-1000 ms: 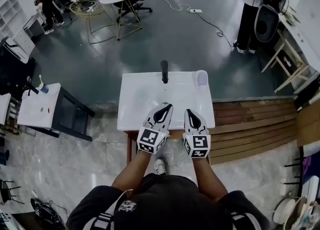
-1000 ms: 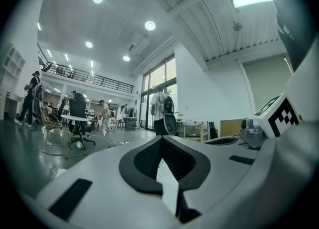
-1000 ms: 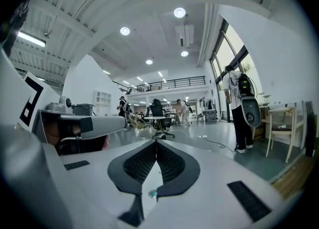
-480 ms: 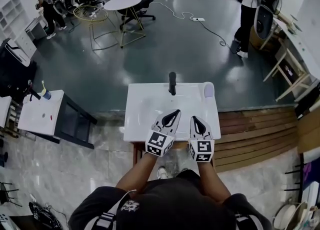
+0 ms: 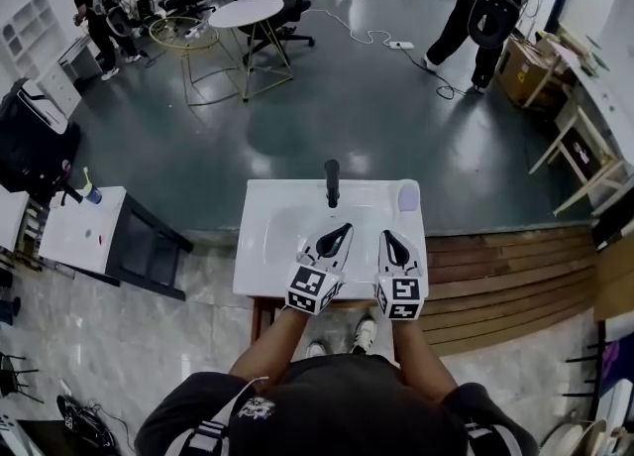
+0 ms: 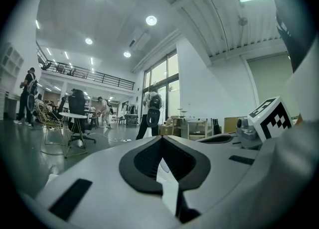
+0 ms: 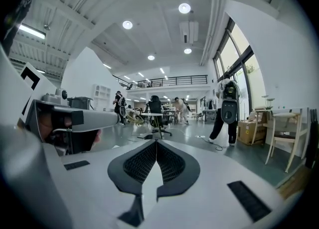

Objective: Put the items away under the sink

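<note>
Sink [image 5: 272,236]: a glossy white rectangular slab with a shallow basin, standing right in front of the person. A matte black faucet [image 5: 332,182] stands upright at its back edge. A pale rounded cup [image 5: 407,195] sits on its back right corner; what it holds I can't make out. The left claw [image 5: 343,229] and right claw [image 5: 387,236] hover side by side over the near rim, both pinched closed on nothing. Beyond lies shiny dark green floor [image 5: 376,117], with wooden planks [image 5: 495,246] to the right and a round white table [image 5: 247,11] farther off.
</note>
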Tool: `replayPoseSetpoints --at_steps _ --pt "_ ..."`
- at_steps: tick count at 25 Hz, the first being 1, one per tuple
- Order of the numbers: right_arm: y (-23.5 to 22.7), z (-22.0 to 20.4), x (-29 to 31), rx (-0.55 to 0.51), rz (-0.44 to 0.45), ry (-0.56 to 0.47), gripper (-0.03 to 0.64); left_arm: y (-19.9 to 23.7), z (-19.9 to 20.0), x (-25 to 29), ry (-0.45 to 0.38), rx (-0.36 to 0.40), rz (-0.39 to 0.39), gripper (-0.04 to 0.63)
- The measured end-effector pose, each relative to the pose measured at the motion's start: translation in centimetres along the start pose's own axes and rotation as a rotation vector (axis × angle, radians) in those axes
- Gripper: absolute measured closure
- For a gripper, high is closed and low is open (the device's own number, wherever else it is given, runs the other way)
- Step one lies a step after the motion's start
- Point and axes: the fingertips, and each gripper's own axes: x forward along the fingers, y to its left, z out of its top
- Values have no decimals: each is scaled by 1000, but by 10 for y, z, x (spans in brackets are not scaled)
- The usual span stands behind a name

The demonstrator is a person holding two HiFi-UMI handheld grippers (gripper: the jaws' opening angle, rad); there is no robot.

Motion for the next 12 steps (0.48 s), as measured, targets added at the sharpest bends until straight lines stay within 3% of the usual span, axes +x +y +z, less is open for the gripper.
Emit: replayPoseSetpoints --at_steps 12 --pt "-72 -2 35 10 4 11 592 -5 -6 71 21 9 34 597"
